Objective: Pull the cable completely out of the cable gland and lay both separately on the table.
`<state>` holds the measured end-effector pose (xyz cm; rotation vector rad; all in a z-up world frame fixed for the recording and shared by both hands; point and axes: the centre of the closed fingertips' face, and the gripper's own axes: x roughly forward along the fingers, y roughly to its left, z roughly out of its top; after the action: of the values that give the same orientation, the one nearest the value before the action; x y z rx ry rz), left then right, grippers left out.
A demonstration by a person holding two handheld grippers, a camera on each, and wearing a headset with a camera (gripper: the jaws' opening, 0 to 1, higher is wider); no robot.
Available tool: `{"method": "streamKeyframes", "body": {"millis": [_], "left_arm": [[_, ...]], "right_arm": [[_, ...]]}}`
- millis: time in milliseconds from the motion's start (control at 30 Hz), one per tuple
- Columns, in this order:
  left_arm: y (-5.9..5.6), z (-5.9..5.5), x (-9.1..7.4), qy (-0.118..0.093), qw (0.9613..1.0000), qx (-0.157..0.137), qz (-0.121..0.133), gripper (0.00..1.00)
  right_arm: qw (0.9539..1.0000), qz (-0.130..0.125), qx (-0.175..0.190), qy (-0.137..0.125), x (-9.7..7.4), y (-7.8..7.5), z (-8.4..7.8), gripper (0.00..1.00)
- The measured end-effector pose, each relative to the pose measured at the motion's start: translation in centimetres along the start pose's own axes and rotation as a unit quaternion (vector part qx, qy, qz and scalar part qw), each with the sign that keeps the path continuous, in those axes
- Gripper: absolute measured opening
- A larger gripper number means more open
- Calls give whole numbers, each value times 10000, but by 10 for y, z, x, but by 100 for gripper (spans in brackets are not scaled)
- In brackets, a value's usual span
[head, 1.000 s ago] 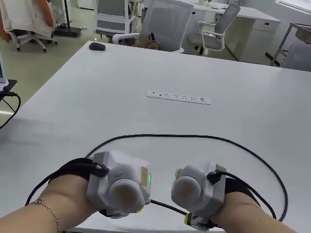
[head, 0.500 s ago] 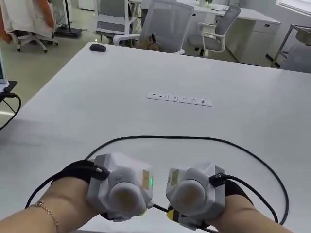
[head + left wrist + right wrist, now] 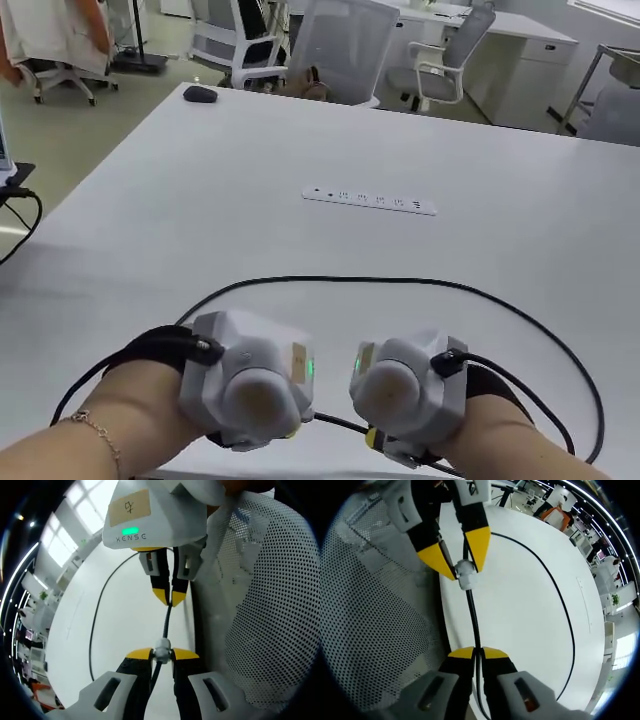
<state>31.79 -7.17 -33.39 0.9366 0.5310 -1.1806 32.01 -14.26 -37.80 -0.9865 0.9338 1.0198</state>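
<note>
Cable gland (image 3: 464, 575): clenched in left tool (image 3: 161, 654), cable (image 3: 472, 615) threaded through it. Right tool (image 3: 477, 653): clamped on cable near gland. Both at near edge of counter (image 3: 420, 130); cable loops across counter.

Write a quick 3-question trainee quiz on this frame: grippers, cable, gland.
1. True or false: the cable is already fully out of the gland.
2. What does the right gripper clamp? A) gland B) cable C) nothing
3. Fill in: the left gripper is shut on the ____.
Key: 1 false, the cable runs through the gland; 2 B; 3 gland.
</note>
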Motion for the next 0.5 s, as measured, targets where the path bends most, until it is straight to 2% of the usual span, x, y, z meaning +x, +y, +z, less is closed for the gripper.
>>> {"method": "streamKeyframes", "body": {"millis": [33,100,233,367,433,500], "left_arm": [[0,-1,0,8,10000,-4,3,16],[0,-1,-1,16,10000,-24,3,16],[0,1,0,-11,10000,-19,1,16],[-1,-1,0,28,10000,-20,-2,16],[-1,-2,0,44,10000,-8,-4,16],[-1,-1,0,36,10000,-3,-5,16]], "right_arm": [[9998,-20,31,199,1,-1,-8,3],[9991,-39,127,409,1,-2,-18,4],[9983,6,288,500,1,-2,-25,4],[9989,10,183,427,1,0,-19,7],[9996,67,90,278,1,3,-11,13],[9998,177,-34,-30,2,9,2,20]]}}
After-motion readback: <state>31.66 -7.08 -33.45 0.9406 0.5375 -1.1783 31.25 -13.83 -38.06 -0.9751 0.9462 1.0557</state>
